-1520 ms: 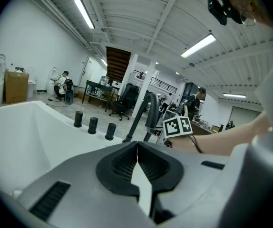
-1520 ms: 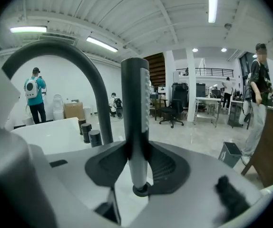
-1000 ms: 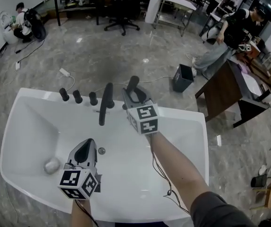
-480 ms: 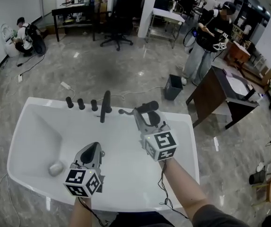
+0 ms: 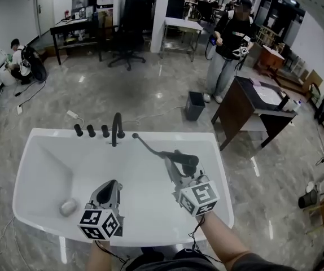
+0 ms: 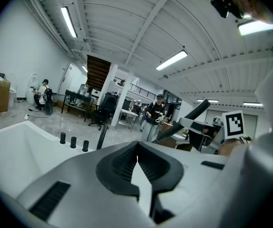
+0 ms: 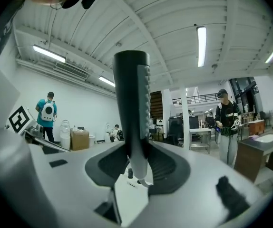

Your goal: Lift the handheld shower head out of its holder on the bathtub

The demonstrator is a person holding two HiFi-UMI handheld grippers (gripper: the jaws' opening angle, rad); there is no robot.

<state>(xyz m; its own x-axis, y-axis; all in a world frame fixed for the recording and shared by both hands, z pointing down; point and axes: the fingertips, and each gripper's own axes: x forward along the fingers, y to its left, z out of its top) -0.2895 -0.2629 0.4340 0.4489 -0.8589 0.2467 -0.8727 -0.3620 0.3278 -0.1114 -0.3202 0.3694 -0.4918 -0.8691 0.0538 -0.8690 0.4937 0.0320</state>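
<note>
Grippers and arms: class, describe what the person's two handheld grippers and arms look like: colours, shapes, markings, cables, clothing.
Both the left gripper and right gripper are grey, tapering shells with black ribbed pads. Each carries a white cube printed with black square markers. A thin dark cable runs along the right forearm, above a dark grey sleeve.

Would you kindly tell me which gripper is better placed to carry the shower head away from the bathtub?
Right. The right gripper is shut on the shower head, holding it above the bathtub; the left gripper is shut and empty.
</note>
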